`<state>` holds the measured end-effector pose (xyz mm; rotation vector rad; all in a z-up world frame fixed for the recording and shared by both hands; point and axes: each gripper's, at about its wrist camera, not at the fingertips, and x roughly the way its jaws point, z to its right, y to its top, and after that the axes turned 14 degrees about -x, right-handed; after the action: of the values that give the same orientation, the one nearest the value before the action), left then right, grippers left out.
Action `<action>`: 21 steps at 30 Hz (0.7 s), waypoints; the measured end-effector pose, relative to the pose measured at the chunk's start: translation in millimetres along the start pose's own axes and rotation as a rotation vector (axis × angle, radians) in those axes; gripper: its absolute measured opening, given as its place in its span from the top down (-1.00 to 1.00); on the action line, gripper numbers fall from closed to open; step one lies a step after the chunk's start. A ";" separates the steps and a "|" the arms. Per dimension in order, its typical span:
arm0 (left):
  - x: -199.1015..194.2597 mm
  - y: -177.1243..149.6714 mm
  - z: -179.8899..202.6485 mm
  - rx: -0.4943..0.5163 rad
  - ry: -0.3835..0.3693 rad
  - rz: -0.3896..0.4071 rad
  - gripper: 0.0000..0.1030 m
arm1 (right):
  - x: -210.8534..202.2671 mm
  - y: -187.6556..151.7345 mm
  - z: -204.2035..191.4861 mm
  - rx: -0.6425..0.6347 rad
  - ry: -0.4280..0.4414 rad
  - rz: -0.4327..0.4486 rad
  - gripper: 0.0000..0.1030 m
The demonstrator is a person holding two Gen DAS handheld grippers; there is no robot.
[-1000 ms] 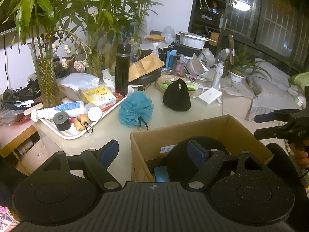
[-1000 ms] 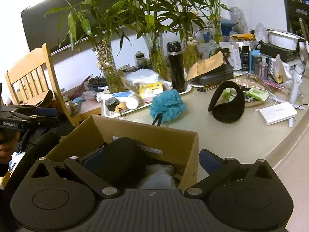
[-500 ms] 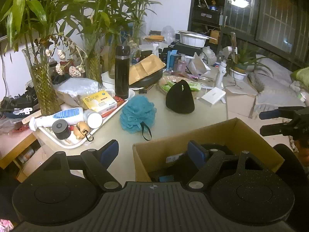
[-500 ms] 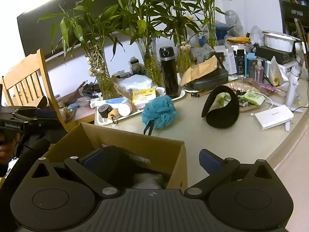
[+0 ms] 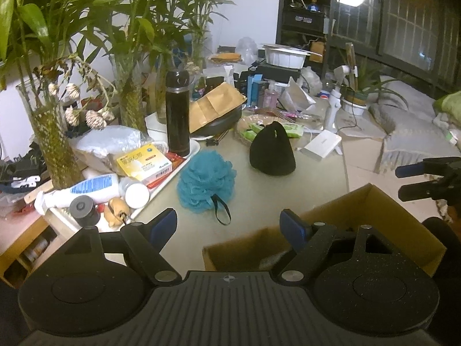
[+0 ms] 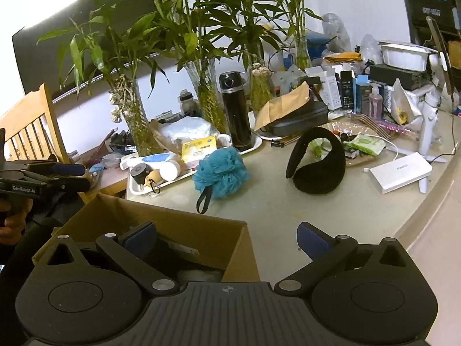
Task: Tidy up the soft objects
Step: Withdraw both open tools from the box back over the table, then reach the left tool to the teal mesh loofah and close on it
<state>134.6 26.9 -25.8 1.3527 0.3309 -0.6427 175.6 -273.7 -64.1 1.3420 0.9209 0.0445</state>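
Observation:
A teal bath pouf (image 5: 206,183) (image 6: 220,172) with a black loop lies on the beige table. Black earmuffs (image 5: 272,150) (image 6: 318,161) sit to its right. An open cardboard box (image 5: 371,219) (image 6: 161,225) stands at the near table edge and holds dark and white soft items. My left gripper (image 5: 229,226) is open and empty, above the box's left corner, short of the pouf. My right gripper (image 6: 226,235) is open and empty above the box's right corner. Each gripper also shows in the other's view: the left (image 6: 83,176) and the right (image 5: 402,181).
A white tray (image 5: 161,186) holds a black flask (image 5: 177,112), a yellow box, a lotion bottle and small jars. Glass vases with bamboo stand behind. A white power bank (image 6: 400,171), wipes and clutter lie at the right. A wooden chair (image 6: 31,127) stands left.
Both grippers have risen and drawn back from the box; it sits lower in both views. The pouf and earmuffs have not moved.

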 end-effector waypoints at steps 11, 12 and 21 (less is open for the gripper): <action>34.4 21.9 -12.1 0.016 -0.020 0.012 -0.52 | 18.8 0.7 15.6 0.020 -0.020 -0.006 -1.00; 37.3 23.8 -13.4 0.013 -0.024 0.012 -0.52 | 20.8 1.0 16.7 0.021 -0.021 -0.007 -1.00; 75.5 43.4 -24.4 0.049 -0.051 0.001 -0.52 | 38.2 -0.9 37.8 0.072 -0.063 0.001 -1.00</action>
<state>223.5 36.3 -39.4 1.3803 0.2748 -0.6873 222.7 -284.5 -87.7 1.4031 0.8754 -0.0301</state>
